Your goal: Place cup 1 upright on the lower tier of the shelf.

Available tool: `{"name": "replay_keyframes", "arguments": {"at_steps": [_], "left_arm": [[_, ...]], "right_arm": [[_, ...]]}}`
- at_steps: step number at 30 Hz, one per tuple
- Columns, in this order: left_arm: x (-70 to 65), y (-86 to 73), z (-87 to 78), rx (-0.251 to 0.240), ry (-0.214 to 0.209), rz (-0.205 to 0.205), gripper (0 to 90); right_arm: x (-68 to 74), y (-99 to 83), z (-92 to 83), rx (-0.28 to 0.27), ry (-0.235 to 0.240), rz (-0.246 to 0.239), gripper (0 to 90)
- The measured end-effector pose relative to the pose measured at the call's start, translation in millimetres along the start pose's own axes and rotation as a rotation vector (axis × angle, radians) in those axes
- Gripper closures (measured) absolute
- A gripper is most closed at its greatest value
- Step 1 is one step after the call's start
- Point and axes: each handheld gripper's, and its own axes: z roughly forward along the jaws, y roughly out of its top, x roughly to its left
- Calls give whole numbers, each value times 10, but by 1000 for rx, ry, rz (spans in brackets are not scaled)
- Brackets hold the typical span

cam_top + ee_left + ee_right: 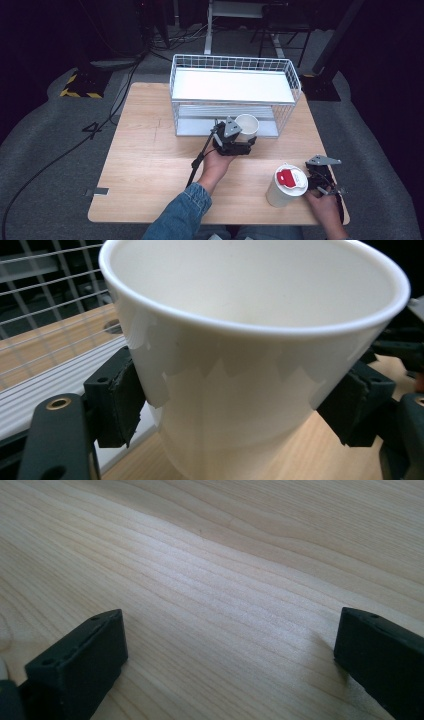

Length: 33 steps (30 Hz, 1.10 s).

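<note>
An open white paper cup (247,126) is held in my left gripper (238,141), just in front of the lower shelf of the white wire rack (233,95). In the left gripper view the cup (250,355) stands between the two black pads (117,402), which press on its sides. A second white cup with a red-tabbed lid (286,185) stands near the table's front right. Beside it, to the right, my right gripper (322,181) rests low. In the right gripper view its jaws stand wide apart over bare wood, with nothing between the fingers (80,665).
The wire rack has an upper white shelf and a lower shelf, and takes up the back middle of the wooden table (145,165). A cable (200,157) trails from the left gripper. Grey carpet and dark equipment surround the table.
</note>
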Motion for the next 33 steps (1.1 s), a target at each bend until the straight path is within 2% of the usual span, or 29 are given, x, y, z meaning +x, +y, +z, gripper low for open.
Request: {"name": "replay_keyframes", "arguments": {"at_steps": [3, 7, 13, 16, 17, 23, 29, 33], "left_arm": [[110, 2, 28, 23, 35, -15, 220], [217, 0, 50, 37, 60, -17, 220], [335, -26, 85, 42, 73, -41, 220], [390, -47, 118, 43, 91, -39, 219], [426, -56, 141, 41, 112, -35, 219], [504, -88, 203, 24, 137, -59, 219], [510, -130, 284, 28, 154, -37, 219], [543, -157, 369, 30, 166, -37, 219]], "right_arm": [[0, 0, 0, 0, 0, 0, 4], [0, 0, 0, 0, 0, 0, 4], [0, 0, 0, 0, 0, 0, 4], [2, 1, 0, 0, -1, 1, 4], [2, 0, 0, 0, -1, 1, 4], [2, 1, 0, 0, -1, 1, 4], [2, 0, 0, 0, -1, 1, 4], [2, 0, 0, 0, -1, 1, 4]]}}
